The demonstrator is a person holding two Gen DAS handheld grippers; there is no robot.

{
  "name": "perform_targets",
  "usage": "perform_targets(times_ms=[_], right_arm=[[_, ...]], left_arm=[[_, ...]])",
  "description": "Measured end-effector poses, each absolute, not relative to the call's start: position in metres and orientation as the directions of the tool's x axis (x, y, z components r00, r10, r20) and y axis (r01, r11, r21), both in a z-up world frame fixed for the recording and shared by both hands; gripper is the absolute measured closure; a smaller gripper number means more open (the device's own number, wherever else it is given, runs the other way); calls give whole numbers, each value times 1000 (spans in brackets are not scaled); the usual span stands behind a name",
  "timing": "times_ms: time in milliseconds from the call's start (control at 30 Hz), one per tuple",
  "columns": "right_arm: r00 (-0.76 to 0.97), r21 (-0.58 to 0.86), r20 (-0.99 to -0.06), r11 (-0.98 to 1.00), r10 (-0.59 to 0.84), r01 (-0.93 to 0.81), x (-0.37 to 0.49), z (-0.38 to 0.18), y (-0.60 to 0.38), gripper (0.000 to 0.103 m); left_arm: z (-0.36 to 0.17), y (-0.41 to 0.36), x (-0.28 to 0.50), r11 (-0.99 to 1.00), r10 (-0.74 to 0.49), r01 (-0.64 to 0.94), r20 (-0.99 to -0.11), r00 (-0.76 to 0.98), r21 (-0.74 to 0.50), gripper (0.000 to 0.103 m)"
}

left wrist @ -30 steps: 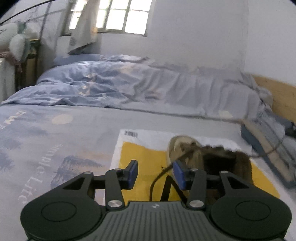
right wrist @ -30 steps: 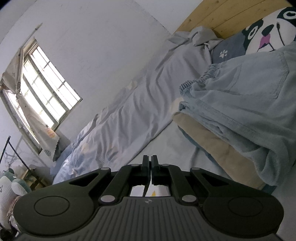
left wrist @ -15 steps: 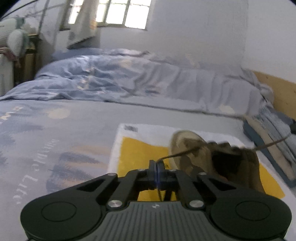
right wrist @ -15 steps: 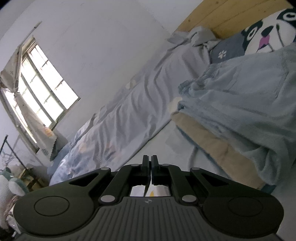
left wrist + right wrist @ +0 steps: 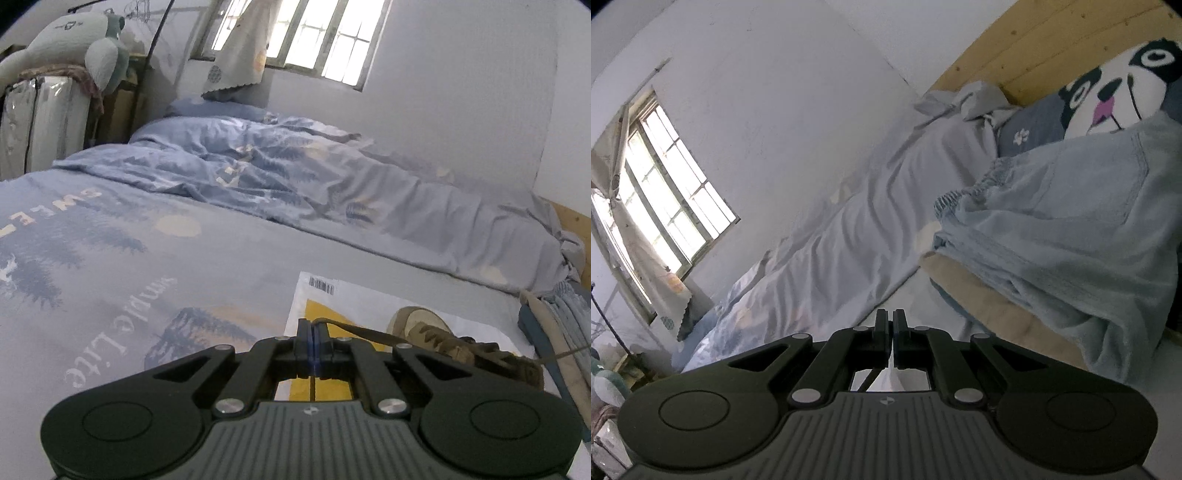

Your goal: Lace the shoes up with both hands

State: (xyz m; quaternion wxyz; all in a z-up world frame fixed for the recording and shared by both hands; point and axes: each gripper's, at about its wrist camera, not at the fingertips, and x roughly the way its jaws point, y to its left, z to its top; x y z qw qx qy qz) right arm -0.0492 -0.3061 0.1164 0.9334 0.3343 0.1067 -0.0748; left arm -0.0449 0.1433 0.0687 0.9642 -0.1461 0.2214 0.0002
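A brown lace-up shoe (image 5: 436, 338) lies on a yellow and white plastic bag (image 5: 325, 295) on the bed, low right in the left wrist view. My left gripper (image 5: 312, 330) is shut on a brown shoelace (image 5: 369, 334), which stretches taut from the pads back to the shoe. A second lace strand (image 5: 565, 353) leaves the shoe toward the right edge. In the right wrist view my right gripper (image 5: 890, 325) is shut, and a thin dark lace strand (image 5: 867, 379) shows just beneath its pads. The shoe is hidden there.
The bed carries a blue printed sheet (image 5: 129, 266) and a rumpled duvet (image 5: 295, 177) along the wall. Folded clothes (image 5: 1052, 236) and a panda pillow (image 5: 1115, 85) are stacked at the wooden headboard. A plush toy (image 5: 74, 44) sits on storage at far left.
My left gripper's jaws, open a second ago, have shut on the lace and drawn it leftward away from the shoe. The right gripper stays shut and has barely shifted.
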Motion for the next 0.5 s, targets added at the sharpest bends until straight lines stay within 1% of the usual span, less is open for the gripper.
perform_targets(times_ms=[133, 300, 400, 500], right_arm=[[959, 583, -257, 771, -122, 254, -53, 119, -309, 101], [950, 564, -283, 779, -129, 274, -53, 117, -310, 101], [938, 537, -323, 793, -122, 288, -53, 113, -309, 101], [919, 512, -383, 808, -89, 292, -50, 105, -307, 101]], left_arm=[[68, 142, -43, 960, -67, -63, -443, 894, -274, 103], [69, 143, -43, 955, -68, -69, -439, 896, -289, 102], [70, 143, -42, 948, -67, -82, -445, 893, -308, 101], [71, 143, -42, 942, -66, -91, -444, 894, -322, 101]])
